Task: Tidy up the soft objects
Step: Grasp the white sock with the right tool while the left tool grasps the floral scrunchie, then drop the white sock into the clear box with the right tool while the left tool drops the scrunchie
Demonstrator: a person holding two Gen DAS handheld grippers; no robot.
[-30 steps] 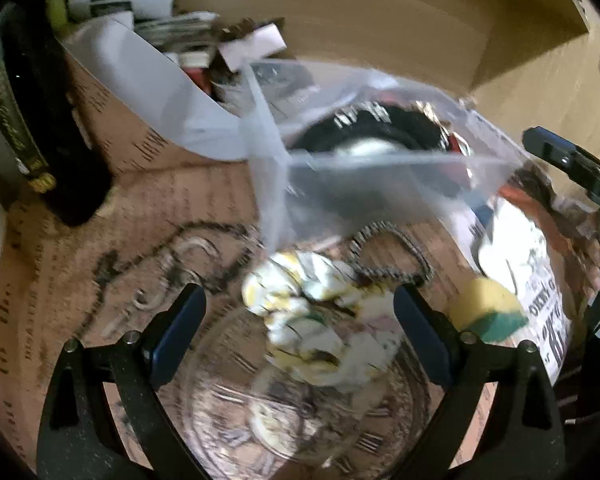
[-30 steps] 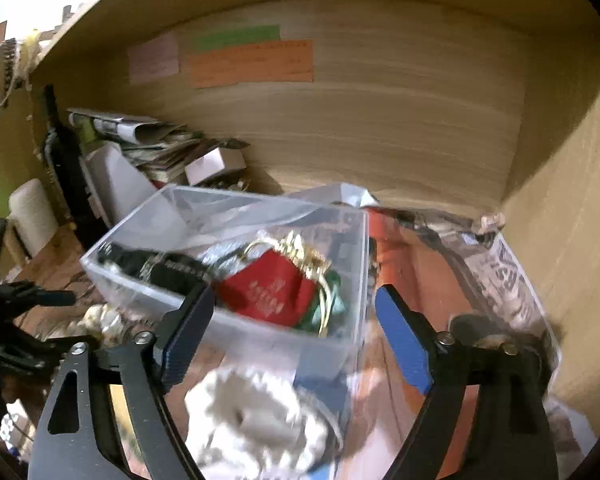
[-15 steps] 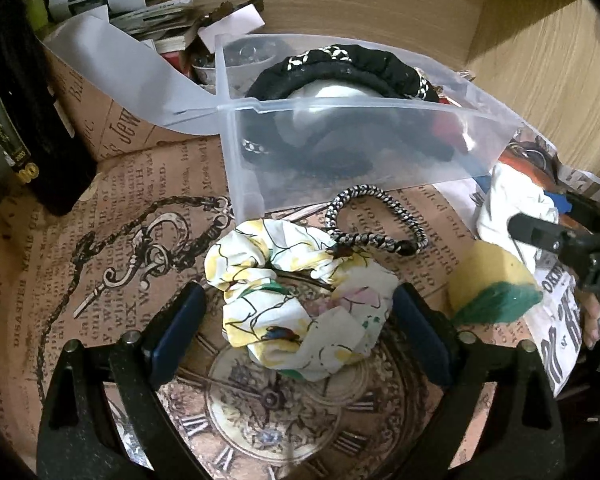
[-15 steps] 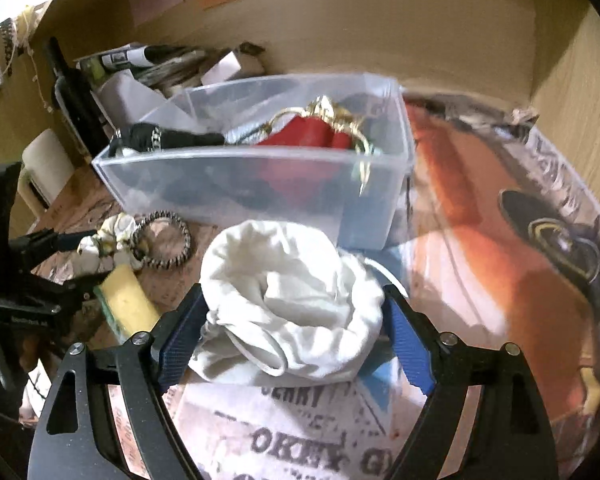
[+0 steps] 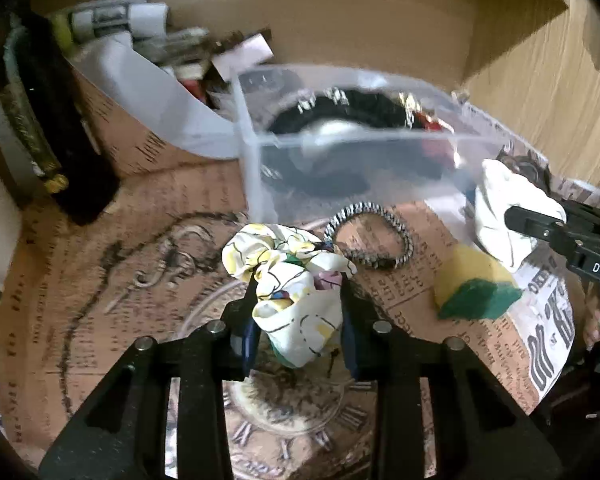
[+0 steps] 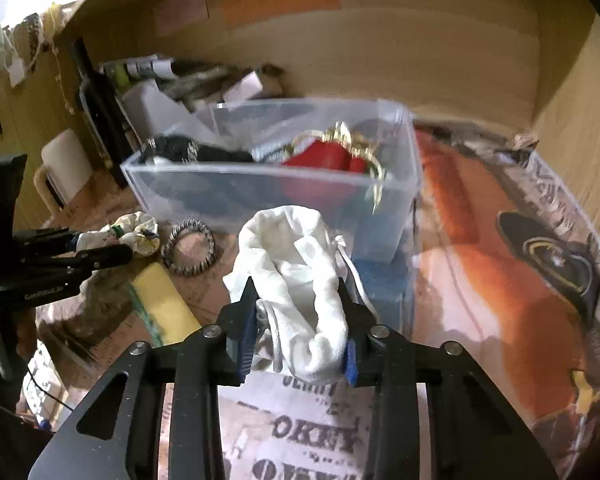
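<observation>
My left gripper [image 5: 298, 320] is shut on a floral white-and-yellow scrunchie [image 5: 290, 280], just in front of the clear plastic bin [image 5: 352, 140]. My right gripper [image 6: 298, 328] is shut on a white cloth pouch [image 6: 296, 268] in front of the same bin [image 6: 268, 184]. The bin holds a black scrunchie [image 5: 340, 112] and a red pouch [image 6: 328, 156]. A black-and-white braided hair tie [image 5: 372, 240] and a yellow-green sponge [image 5: 476, 284] lie on the table between the grippers. The scrunchie [image 6: 136, 232] and left gripper also show in the right wrist view.
A dark bottle [image 5: 48, 132] stands at the left. Papers and small boxes [image 5: 148, 32] are piled behind the bin against the wooden back wall. A wooden side wall [image 6: 580, 100] closes the right. Printed paper [image 6: 500, 240] covers the tabletop.
Both grippers have closed: the left on the floral scrunchie, the right on the white pouch. Both were open around these half a second ago.
</observation>
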